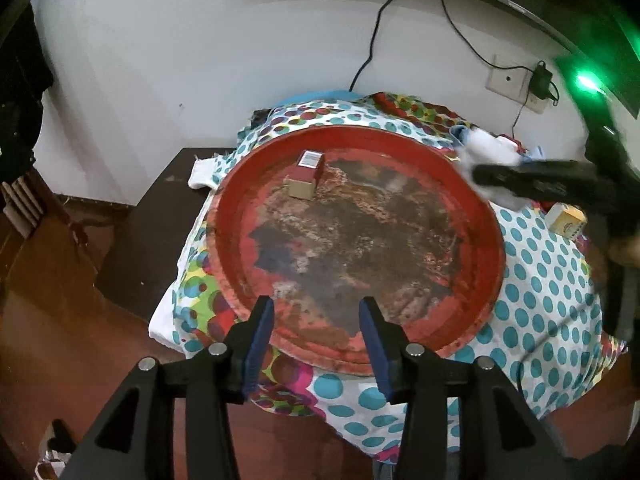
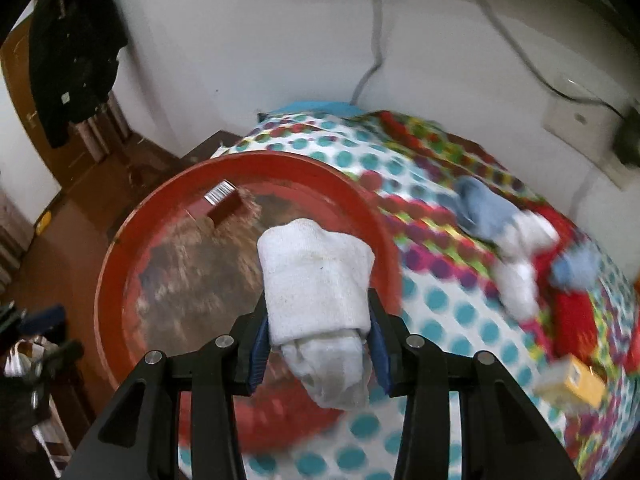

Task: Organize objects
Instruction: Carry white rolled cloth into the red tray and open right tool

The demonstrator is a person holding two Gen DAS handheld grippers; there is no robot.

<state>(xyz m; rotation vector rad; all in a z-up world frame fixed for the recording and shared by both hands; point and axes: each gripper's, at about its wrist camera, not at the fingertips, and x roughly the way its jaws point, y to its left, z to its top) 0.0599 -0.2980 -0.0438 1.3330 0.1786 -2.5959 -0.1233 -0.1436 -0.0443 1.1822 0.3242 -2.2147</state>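
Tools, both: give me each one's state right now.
Left tool: open, holding nothing, over the red tray.
Right tool: closed on a rolled white sock.

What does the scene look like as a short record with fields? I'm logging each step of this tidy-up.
surface: spotted cloth over a table
tray: round, red, worn middle, on the cloth
in tray: red box, near the far rim
left gripper: open, empty, over the tray's near rim
right gripper: shut on a rolled white sock, at the tray's right rim
on cloth, outside tray: blue sock, white socks, yellow box
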